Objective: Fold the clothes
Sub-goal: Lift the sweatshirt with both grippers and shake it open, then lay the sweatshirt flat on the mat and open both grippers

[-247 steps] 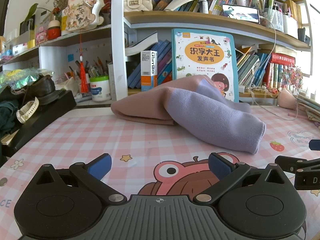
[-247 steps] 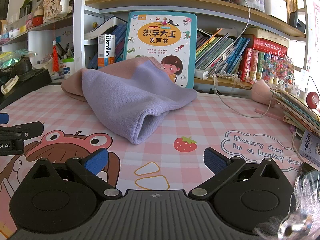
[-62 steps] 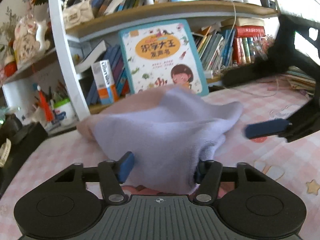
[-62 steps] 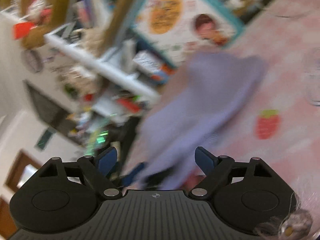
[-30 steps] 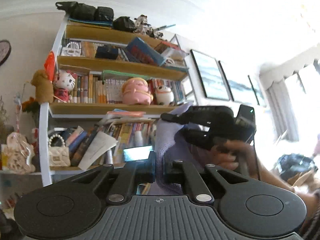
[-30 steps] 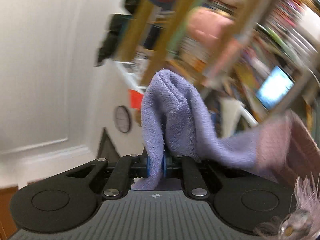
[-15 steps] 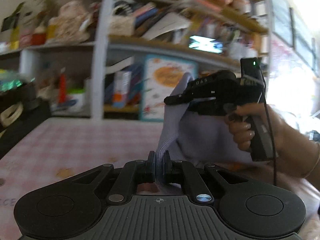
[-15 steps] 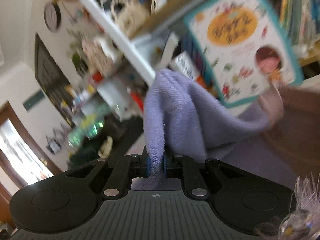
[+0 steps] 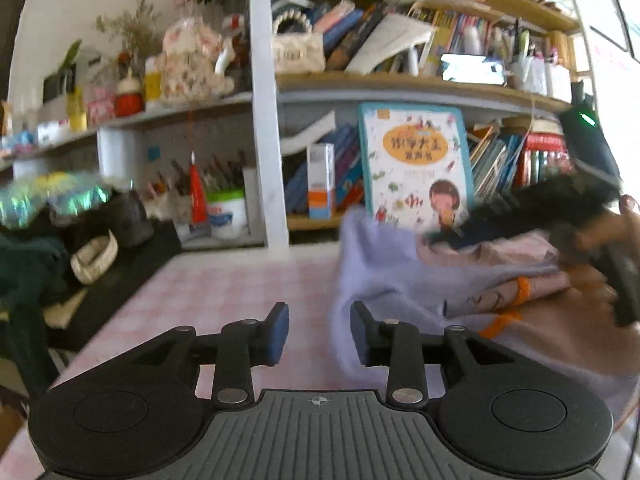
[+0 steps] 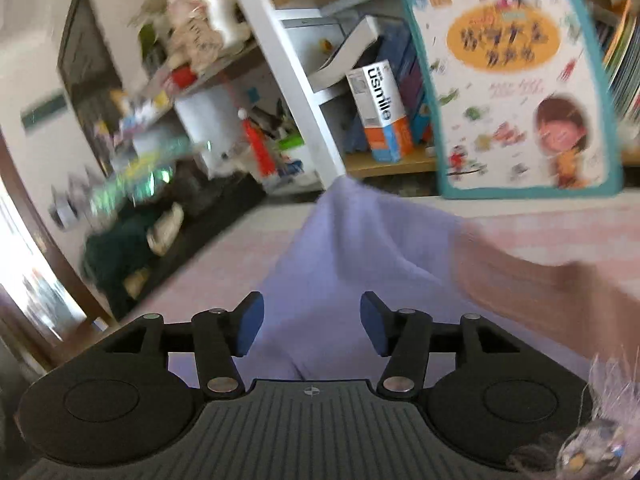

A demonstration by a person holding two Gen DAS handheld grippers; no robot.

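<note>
Motion-blurred right hand (image 9: pixel 600 264) and garment (image 9: pixel 400 264), its far end cut off at the picture's edge.

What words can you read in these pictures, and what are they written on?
"usmile": runs up the side of the white, orange and blue box on the shelf.
Big picture book: the title on its orange oval is too blurred to read.
Book spines on the shelves: too small and blurred.
Nothing else is readable.
</note>
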